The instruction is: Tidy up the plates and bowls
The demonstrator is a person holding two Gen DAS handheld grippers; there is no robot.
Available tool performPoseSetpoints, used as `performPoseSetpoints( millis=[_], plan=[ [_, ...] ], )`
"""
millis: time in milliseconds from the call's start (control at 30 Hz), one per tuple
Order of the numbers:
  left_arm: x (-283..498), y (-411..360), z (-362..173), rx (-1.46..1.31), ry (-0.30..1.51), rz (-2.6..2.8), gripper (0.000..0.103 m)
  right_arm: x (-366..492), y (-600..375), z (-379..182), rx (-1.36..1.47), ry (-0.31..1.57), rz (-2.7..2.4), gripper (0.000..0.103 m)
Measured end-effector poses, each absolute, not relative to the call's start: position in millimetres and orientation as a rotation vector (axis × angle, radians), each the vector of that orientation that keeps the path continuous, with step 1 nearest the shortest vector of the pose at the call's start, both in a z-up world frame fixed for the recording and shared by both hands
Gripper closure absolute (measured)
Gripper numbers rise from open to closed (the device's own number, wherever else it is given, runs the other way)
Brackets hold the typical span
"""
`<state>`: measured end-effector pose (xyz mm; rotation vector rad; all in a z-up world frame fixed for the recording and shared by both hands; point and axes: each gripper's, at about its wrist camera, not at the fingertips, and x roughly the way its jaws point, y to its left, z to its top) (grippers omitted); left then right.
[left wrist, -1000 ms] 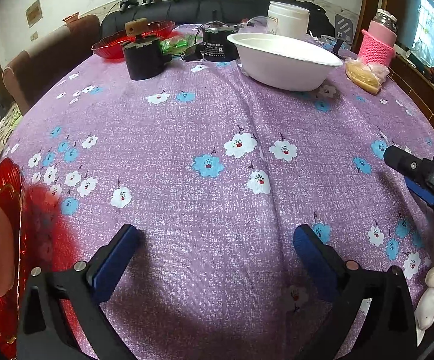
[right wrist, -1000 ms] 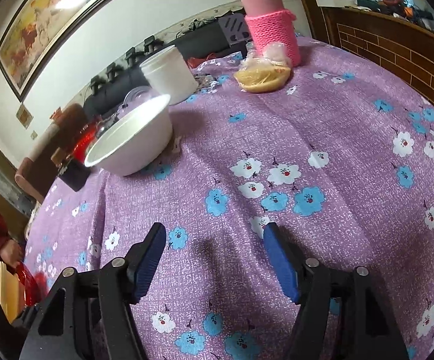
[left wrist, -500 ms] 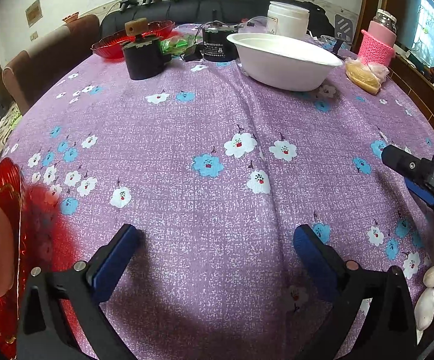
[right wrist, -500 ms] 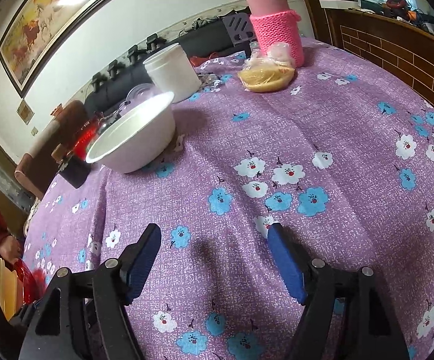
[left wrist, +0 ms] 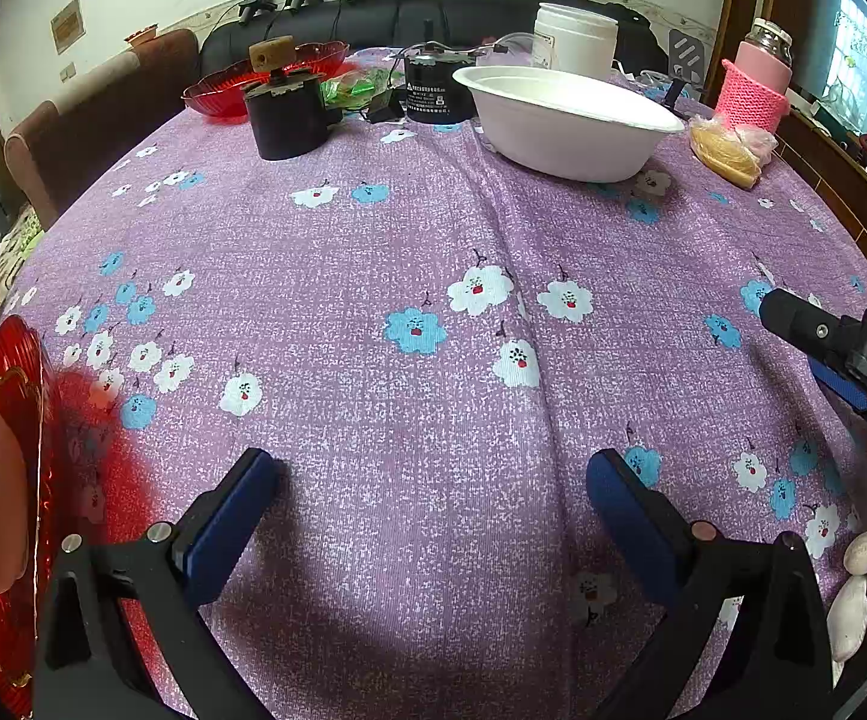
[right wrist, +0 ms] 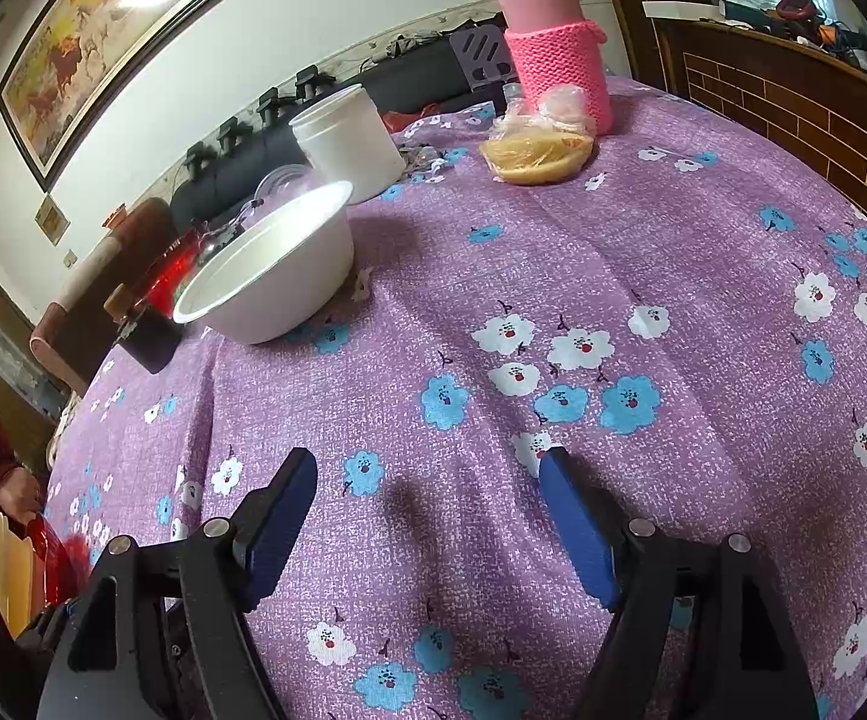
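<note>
The white bowl [left wrist: 565, 120] sits at the far side of the surface [left wrist: 433, 252], well apart from both tongs. It looks like light, thin disposable ware that could flex or skid, so I would pinch it gently at the rim. The left tongs [left wrist: 433, 498] stand wide and empty; the right tongs [right wrist: 427, 498], empty too, have just been opening wider.

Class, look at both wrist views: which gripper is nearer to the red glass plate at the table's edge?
Left. The red glass plate lies right beside the left gripper, just to its left. The right gripper is further off, on the left gripper's other side; both hang open above the cloth.
</note>
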<state>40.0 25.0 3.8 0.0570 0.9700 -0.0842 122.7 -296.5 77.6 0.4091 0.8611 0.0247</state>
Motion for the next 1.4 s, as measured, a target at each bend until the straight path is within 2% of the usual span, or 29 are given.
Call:
performPoseSetpoints(
  millis=[233, 333, 467, 667, 1033, 1400],
  plan=[
    [41, 25, 4, 0.056, 0.968, -0.088, 0.0, 120, -297, 81, 0.411, 0.842, -0.003, 0.023],
    [40, 25, 3, 0.056, 0.968, -0.088, 0.0, 100, -287, 105, 0.377, 0.709, -0.006, 0.023],
    [39, 25, 3, 0.055, 0.967, -0.089, 0.0, 84, -250, 128, 0.245, 0.625, 0.068, 0.023],
    [39, 25, 3, 0.055, 0.968, -0.09, 0.0, 89, -240, 111, 0.192, 0.685, 0.057, 0.023],
    [38, 24, 3, 0.063, 0.971, -0.097, 0.0, 108, -274, 84, 0.397, 0.808, 0.033, 0.023],
    [28, 30, 8, 0.02, 0.978, -0.138, 0.002, 111, -288, 78, 0.479, 0.828, 0.014, 0.023]
  ],
)
